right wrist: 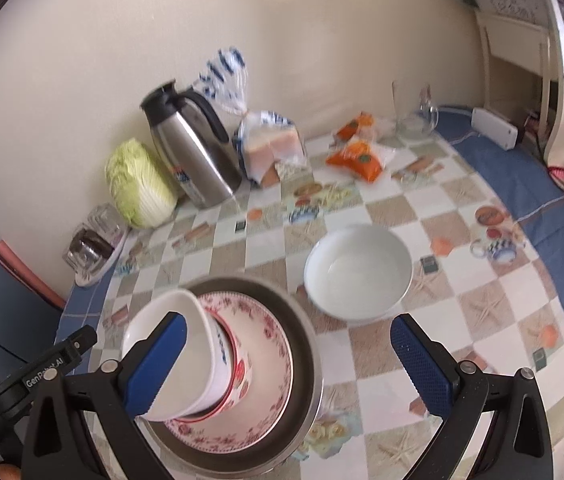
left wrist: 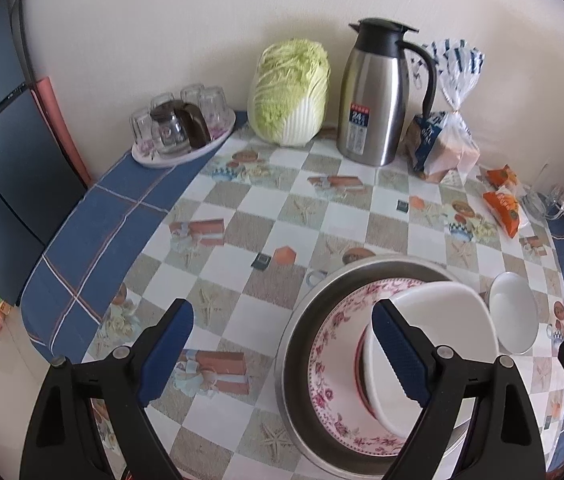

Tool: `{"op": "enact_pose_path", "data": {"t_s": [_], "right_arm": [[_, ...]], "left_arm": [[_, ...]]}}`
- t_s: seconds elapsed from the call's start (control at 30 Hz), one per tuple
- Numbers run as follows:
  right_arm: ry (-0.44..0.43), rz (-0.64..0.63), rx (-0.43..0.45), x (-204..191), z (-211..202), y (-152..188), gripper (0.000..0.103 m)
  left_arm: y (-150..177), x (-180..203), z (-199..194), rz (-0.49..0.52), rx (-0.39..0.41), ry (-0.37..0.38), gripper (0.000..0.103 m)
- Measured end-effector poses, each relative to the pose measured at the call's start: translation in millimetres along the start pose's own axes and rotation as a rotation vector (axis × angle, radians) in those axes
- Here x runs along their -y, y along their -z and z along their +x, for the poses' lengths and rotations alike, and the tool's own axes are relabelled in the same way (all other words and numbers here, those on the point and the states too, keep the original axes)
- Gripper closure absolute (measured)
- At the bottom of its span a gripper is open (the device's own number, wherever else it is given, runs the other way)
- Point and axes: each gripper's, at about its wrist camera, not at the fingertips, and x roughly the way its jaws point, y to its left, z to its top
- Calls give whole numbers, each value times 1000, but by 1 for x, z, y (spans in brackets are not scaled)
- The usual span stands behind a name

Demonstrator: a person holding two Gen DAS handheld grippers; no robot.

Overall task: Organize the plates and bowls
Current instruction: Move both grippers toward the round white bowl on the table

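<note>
Now both tongs spread, left tongs (left wrist: 284, 354) and right tongs (right wrist: 288, 364) hovering over stacked bowls (right wrist: 202, 364)

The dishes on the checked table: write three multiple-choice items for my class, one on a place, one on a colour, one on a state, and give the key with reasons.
1. Where does the floral plate lie?
A. inside the metal basin
B. on the glass tray
C. under the cabbage

2. What colour is the lone bowl beside the basin?
A. orange
B. white
C. blue

3. How is the right gripper?
A. shut on a bowl
B. shut on nothing
C. open

Key: 1 A, the basin wall rings the plate. 2 B, it is plain white inside and out. 3 C, its jaws stand wide apart, holding nothing.
</note>
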Motion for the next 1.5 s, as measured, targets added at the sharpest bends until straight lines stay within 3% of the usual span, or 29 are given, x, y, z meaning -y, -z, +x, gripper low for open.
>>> {"op": "enact_pose_path", "data": {"t_s": [0.2, 0.37, 0.77, 1.03, 1.2, 1.37, 1.5], "right_arm": [[71, 7, 16, 20, -6, -7, 0], [206, -1, 8, 47, -11, -13, 0], [306, 138, -49, 130, -11, -18, 0], [278, 143, -107, 138, 15, -18, 0], [271, 126, -108, 135, 34, -22, 0], [255, 112, -142, 132, 59, -22, 0], [243, 103, -157, 127, 74, -19, 4]], "left_arm": [[0, 23, -11, 40, 47, 48, 12], [1, 51, -20, 81, 89, 58, 11], [-4, 126, -32, 172, 175, 168, 11], [-6, 171, -22, 267, 129, 281, 11], [-8, 191, -7, 279, 53, 359, 11], [-6, 211, 2, 320, 54, 337, 11], [-5, 223, 17, 312, 10, 363, 12]]}}
